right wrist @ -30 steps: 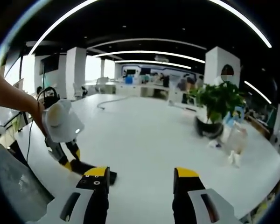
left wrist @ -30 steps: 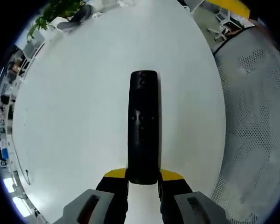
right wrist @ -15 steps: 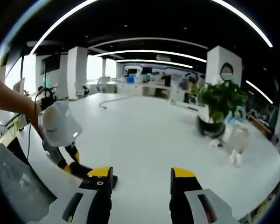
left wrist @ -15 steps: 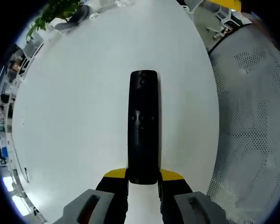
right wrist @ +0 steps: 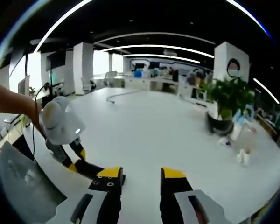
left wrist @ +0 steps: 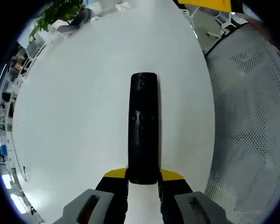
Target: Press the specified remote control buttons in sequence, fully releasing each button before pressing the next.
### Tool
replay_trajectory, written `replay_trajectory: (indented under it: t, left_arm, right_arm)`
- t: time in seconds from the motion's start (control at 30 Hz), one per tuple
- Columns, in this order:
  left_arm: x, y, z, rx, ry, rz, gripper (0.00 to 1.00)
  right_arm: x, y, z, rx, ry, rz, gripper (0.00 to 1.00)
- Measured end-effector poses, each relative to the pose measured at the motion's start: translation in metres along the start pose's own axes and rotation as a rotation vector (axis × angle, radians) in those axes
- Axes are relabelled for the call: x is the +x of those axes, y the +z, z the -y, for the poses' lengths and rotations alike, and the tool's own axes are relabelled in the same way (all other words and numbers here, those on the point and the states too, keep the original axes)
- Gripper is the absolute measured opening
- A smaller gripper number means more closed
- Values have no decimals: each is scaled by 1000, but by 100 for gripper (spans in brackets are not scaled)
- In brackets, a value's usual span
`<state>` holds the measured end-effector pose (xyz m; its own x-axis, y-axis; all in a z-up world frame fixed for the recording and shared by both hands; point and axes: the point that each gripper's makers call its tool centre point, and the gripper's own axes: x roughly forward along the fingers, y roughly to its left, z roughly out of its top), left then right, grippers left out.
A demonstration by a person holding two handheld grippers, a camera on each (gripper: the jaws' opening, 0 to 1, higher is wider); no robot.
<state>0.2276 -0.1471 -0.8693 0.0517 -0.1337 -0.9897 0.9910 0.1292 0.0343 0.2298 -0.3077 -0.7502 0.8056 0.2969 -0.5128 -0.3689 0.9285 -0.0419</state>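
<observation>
A long black remote control lies lengthwise over the white table, buttons facing up. My left gripper is shut on its near end, one yellow-tipped jaw on each side. In the right gripper view the left gripper comes in from the left, held by a person's arm, and the remote pokes out of it low over the table. My right gripper is open with nothing between its jaws; its left tip is close to the remote's far end.
A grey perforated surface borders the table's right edge and appears as a grey perforated surface at the lower left. A potted plant and a clear bottle stand on the table's far right. The potted plant sits at the far end.
The right gripper's jaws have come closer together and the view has turned slightly left toward the remote. The left gripper keeps its hold; its view has barely shifted.
</observation>
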Motion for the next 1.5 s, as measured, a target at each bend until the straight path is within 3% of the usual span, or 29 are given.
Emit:
replay_trajectory:
  t: [0.23,0.37,0.47,0.57,0.77,0.9,1.0,1.5]
  left_arm:
    - [0,-1,-1,1,-8,66,24]
    - [0,0,-1,7,-14,93,24]
    - [0,1,0,18,-15,97,24]
    - [0,1,-1,24,-24,97,24]
    - [0,2,0,35,-32,76,24]
    - [0,1,0,28,-30,73,24]
    - [0,1,0,24,-32,81,24]
    - [-1,1,0,19,-32,132,24]
  right_arm:
    - [20,13,-15,45,89,-44,0]
    - [39,4,-18,106,120,-126,0]
    - [50,0,-28,179,195,-149,0]
    - [62,-9,-24,209,181,-190,0]
    - [66,-33,-22,192,164,-237,0]
    - [70,-42,-29,176,193,-280,0]
    - [70,-54,-40,206,239,-356,0]
    - [78,-62,-43,189,237,-365,0]
